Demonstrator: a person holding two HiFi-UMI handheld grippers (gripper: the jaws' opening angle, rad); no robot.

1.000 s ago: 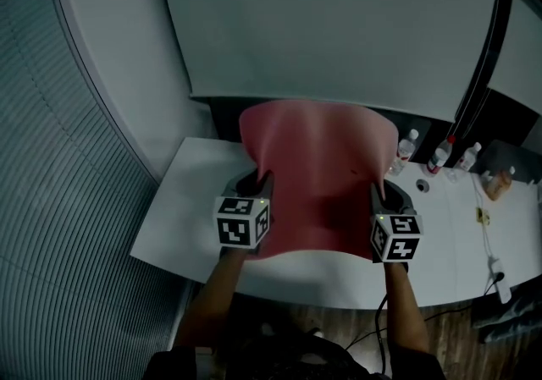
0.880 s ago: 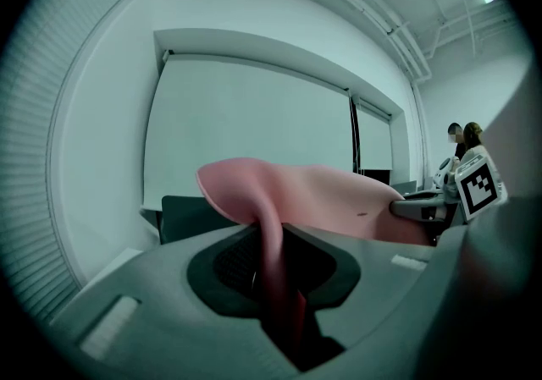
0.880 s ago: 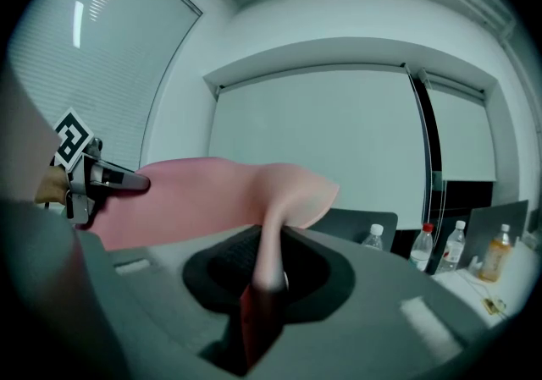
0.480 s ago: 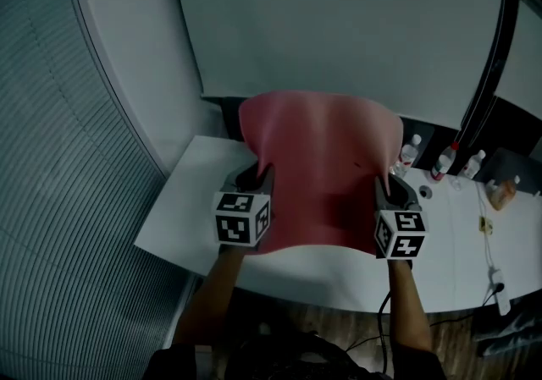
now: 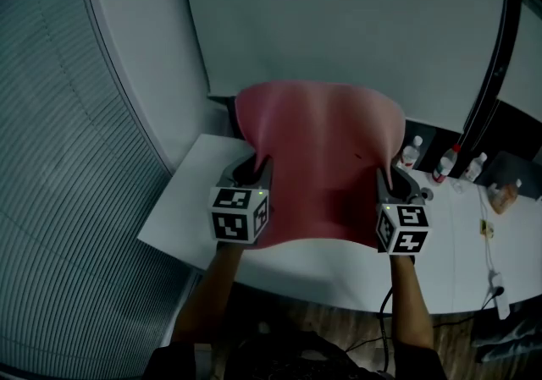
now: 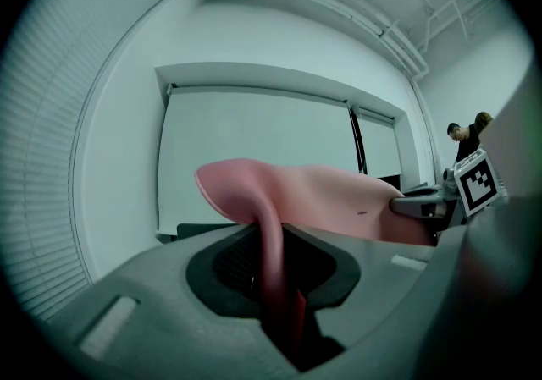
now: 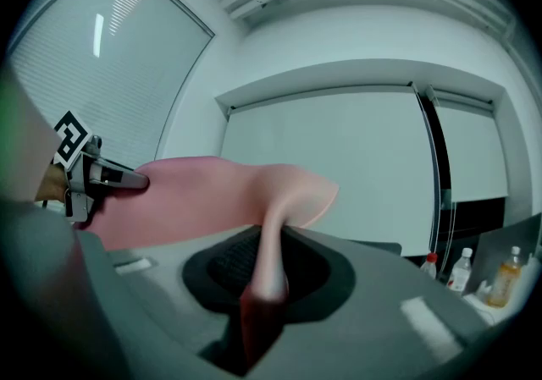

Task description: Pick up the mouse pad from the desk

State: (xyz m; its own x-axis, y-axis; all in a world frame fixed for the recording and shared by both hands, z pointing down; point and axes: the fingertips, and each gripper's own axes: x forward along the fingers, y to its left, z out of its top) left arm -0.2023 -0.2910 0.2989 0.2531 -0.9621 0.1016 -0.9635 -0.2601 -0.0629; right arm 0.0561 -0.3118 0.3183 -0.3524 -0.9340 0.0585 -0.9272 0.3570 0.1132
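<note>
Jaws of the left gripper (image 5: 252, 171) and the right gripper (image 5: 391, 182) each pinch one side edge of the soft pink rectangular mouse pad (image 5: 322, 158). Gripped on both sides, the limp sheet spans between them instead of folding, apparently lifted off the white tabletop (image 5: 190, 213).

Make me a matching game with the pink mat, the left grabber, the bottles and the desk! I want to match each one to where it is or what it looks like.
Things:
1. mouse pad
2. left gripper
3. bottles
4. desk

Descriptions:
A. white, lying below the pad
B. pink, held up in the air
C. standing to the right of the pad
D. clamped on the pad's left edge

Pairs: 1-B, 2-D, 3-C, 4-A
</note>
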